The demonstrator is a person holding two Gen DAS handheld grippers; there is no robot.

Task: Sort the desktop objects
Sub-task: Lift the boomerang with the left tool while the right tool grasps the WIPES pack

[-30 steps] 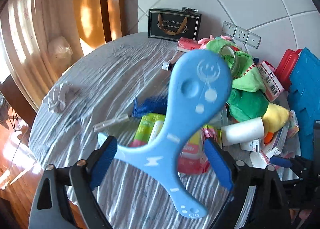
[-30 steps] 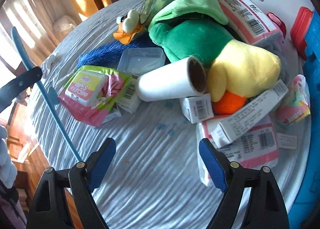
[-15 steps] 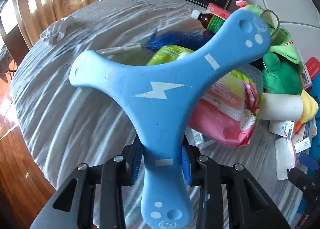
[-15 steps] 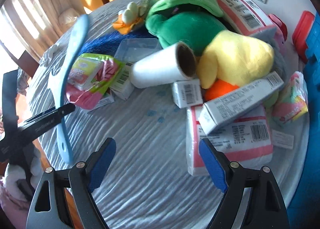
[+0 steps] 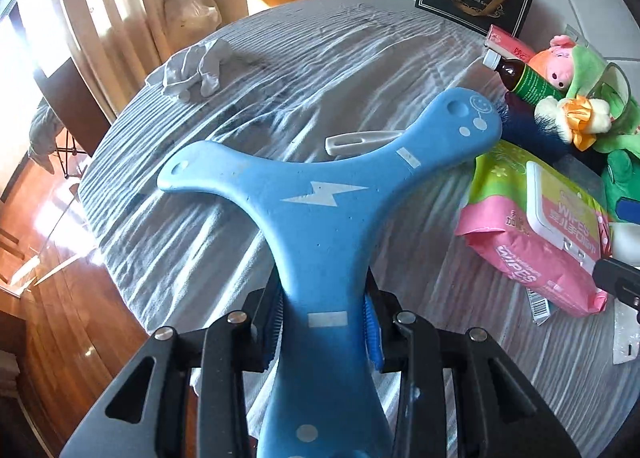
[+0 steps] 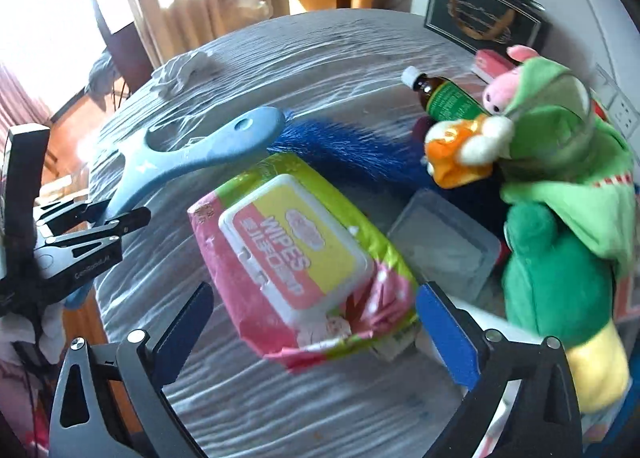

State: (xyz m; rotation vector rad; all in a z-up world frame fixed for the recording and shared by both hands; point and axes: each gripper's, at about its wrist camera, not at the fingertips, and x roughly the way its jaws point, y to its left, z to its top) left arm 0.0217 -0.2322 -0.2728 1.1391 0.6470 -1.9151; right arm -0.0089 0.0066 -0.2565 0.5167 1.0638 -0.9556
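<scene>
The left gripper (image 5: 325, 320), open 1 second ago, now clamps the blue boomerang (image 5: 320, 202). The right gripper (image 6: 312, 322) now frames the wipes pack (image 6: 296, 254).

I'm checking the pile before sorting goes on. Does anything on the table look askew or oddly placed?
Yes. The brown bottle lies tipped on its side, propped against the plush toys, cap still on and nothing spilled. The wipes pack sits tilted over a clear box rather than flat.

My right gripper (image 6: 310, 334) spread wide around wipes pack (image 6: 298, 258); left gripper (image 6: 100, 224) clamps blue boomerang (image 6: 192, 158)
</scene>
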